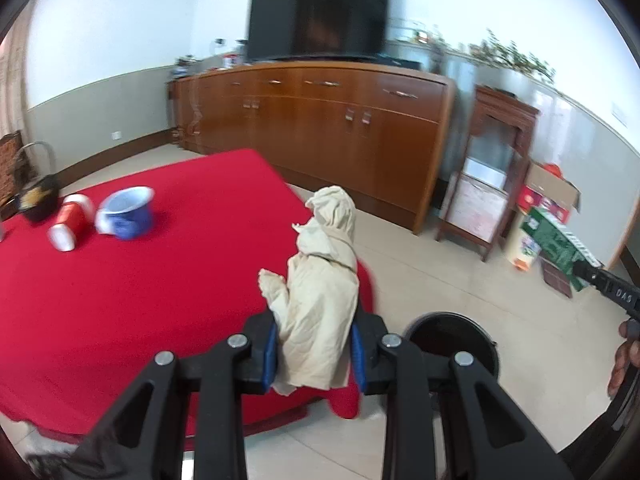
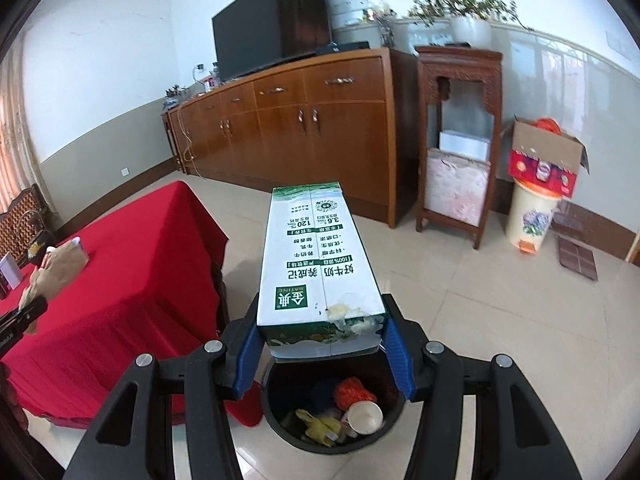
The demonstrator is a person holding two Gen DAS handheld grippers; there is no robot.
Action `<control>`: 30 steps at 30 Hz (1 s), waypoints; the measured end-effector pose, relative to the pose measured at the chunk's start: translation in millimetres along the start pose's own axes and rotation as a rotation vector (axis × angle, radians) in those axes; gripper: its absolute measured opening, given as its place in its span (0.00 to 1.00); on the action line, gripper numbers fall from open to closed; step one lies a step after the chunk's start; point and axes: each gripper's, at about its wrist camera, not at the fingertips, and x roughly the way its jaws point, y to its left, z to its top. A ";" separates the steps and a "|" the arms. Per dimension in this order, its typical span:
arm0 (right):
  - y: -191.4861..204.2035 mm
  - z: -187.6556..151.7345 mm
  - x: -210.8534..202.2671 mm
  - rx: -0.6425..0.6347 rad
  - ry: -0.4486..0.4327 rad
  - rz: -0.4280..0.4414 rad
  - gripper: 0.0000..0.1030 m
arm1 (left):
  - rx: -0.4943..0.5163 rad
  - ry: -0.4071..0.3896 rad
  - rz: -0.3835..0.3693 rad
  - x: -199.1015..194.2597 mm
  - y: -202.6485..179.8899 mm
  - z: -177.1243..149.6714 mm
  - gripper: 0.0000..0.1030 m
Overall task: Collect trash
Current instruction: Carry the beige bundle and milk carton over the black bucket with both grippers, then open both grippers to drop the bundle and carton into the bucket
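Now the left gripper [image 1: 316,354] clamps a crumpled beige paper wad [image 1: 320,280] above the red table's [image 1: 140,300] near-right corner; the right gripper [image 2: 324,354] pinches a green-white milk carton [image 2: 318,264] over the black trash bin [image 2: 280,420].

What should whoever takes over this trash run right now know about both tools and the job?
Left tool: shut on a crumpled beige paper wad, held over the edge of the red table.
Right tool: shut on a green-and-white milk carton, above the black bin.
Done: the bin already holds a paper cup and other scraps.
Left: drop carton, then wad. A red can and blue cup remain on the table; whether they are trash is unclear.
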 end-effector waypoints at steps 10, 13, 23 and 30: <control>-34.2 -34.8 20.6 0.021 0.081 -0.033 0.55 | 0.070 0.091 -0.119 43.6 -72.9 -9.8 0.29; -38.4 -44.5 29.2 0.017 0.114 -0.033 0.55 | 0.090 0.122 -0.145 54.4 -88.4 -15.6 0.29; -44.9 -77.6 69.2 -0.025 0.239 -0.022 0.55 | 0.154 0.240 -0.223 89.6 -128.2 -39.4 0.29; -55.8 -97.0 103.0 -0.042 0.330 -0.028 0.55 | 0.191 0.345 -0.251 121.7 -150.9 -64.0 0.29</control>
